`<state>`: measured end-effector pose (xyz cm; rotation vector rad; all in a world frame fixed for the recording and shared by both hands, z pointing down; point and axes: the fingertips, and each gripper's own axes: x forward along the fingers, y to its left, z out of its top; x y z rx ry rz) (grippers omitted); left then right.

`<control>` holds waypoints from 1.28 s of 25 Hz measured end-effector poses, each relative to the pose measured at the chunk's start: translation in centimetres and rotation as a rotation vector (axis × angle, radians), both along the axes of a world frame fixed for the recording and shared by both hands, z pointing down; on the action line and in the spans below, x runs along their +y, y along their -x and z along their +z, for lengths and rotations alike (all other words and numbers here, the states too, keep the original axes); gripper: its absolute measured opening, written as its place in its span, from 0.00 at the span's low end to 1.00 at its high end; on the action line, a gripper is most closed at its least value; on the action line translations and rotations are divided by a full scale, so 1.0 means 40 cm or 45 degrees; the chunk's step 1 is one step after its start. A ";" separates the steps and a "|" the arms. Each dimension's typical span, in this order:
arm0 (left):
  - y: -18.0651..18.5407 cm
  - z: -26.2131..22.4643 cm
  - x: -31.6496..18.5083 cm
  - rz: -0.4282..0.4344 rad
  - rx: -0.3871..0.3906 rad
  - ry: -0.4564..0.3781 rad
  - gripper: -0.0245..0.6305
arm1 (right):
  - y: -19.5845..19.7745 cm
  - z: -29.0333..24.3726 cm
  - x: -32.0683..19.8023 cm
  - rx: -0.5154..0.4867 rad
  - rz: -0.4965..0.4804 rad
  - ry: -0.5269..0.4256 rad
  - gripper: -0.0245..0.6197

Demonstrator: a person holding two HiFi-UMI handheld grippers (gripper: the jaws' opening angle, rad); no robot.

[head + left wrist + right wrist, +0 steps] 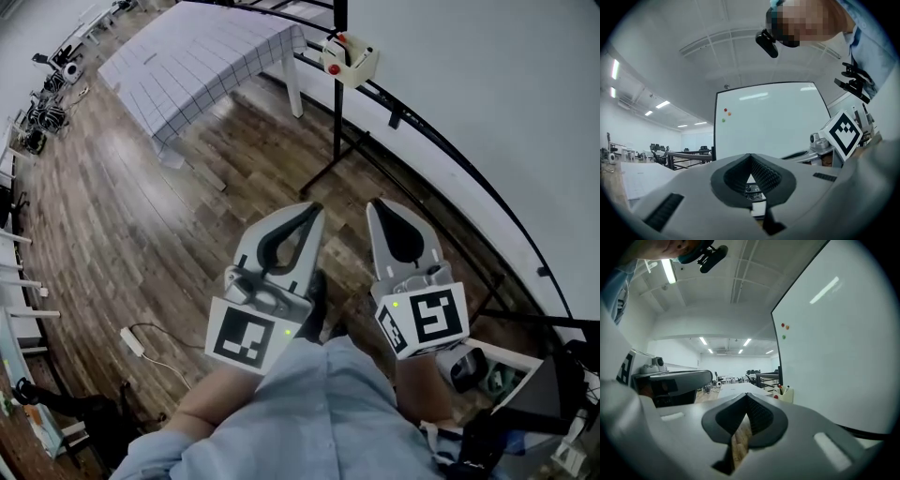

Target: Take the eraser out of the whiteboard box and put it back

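- Whiteboard box (354, 64): fixed at the lower edge of the whiteboard (469, 84). Markers (780, 387) are seen standing in it. The eraser cannot be made out among the contents.
- Left gripper (307, 210): jaws closed together, nothing held.
- Right gripper (379, 204): jaws closed together, nothing held. It is well apart from the box.

left gripper (751, 154) jaws together, empty; whiteboard (773, 124) ahead.
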<state>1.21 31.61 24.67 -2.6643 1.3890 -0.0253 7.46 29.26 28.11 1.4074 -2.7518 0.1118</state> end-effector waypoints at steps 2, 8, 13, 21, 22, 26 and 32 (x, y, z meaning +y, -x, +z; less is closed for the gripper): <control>0.015 -0.011 -0.061 0.017 0.021 -0.014 0.04 | 0.019 -0.011 -0.064 0.014 0.010 -0.009 0.04; 0.092 -0.050 -0.215 0.039 0.080 -0.055 0.04 | 0.097 -0.065 -0.215 0.056 0.030 -0.059 0.04; 0.129 -0.060 -0.296 0.069 0.132 -0.063 0.04 | 0.141 -0.081 -0.282 0.102 0.048 -0.069 0.04; 0.128 -0.030 -0.374 0.109 0.146 -0.018 0.04 | 0.125 -0.079 -0.373 0.132 0.105 -0.067 0.04; 0.126 -0.027 -0.386 0.110 0.144 -0.015 0.04 | 0.120 -0.078 -0.385 0.132 0.112 -0.068 0.04; 0.118 -0.017 -0.442 0.111 0.131 -0.011 0.04 | 0.099 -0.073 -0.442 0.122 0.130 -0.072 0.04; 0.079 -0.007 -0.563 0.116 0.099 0.007 0.04 | 0.072 -0.064 -0.560 0.108 0.120 -0.064 0.04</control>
